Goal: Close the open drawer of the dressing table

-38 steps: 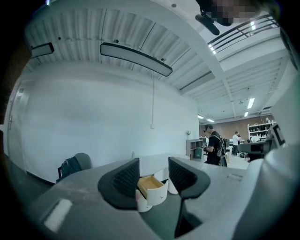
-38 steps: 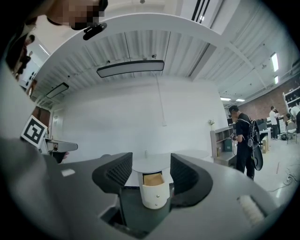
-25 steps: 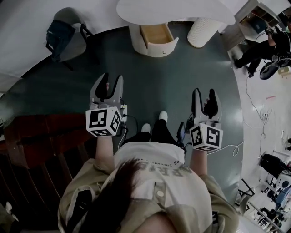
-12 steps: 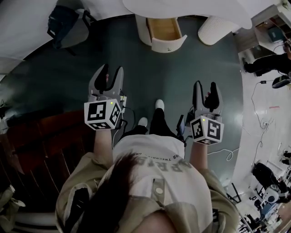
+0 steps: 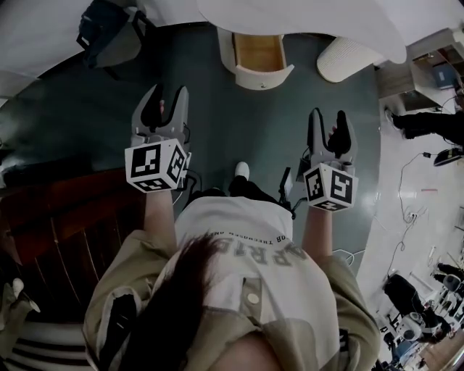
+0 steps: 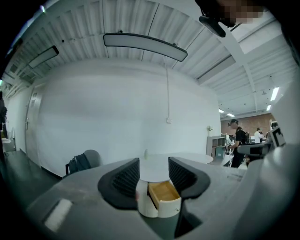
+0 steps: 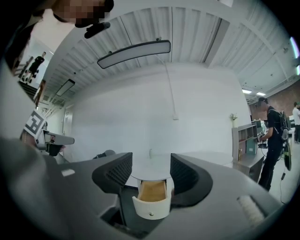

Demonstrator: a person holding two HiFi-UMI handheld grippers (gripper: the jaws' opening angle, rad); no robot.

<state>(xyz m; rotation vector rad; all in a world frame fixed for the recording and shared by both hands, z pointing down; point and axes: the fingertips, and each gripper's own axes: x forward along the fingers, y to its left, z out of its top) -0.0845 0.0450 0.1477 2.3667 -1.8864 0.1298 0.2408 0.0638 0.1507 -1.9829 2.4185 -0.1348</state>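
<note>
The white dressing table [image 5: 304, 22] stands at the top of the head view. Its wooden drawer [image 5: 259, 54] is pulled out, with a curved cream front. My left gripper [image 5: 165, 94] and right gripper [image 5: 330, 117] hover over the dark floor, well short of the drawer. Both stand open and hold nothing. The left gripper view frames the drawer [image 6: 164, 194] between my left gripper's [image 6: 153, 176] jaws, far off. In the right gripper view the drawer [image 7: 152, 194] and its small knob [image 7: 151, 214] sit between my right gripper's [image 7: 151, 173] jaws.
A chair with a dark backpack [image 5: 109, 32] stands left of the table. A ribbed white cylinder [image 5: 348, 58] stands under the table's right side. Dark wooden boards [image 5: 65, 217] lie at my left. A shelf unit [image 5: 428, 72] and a person [image 5: 428, 123] are at the right.
I have walked closer to the table. The drawer is now nearer to both grippers, which stayed open.
</note>
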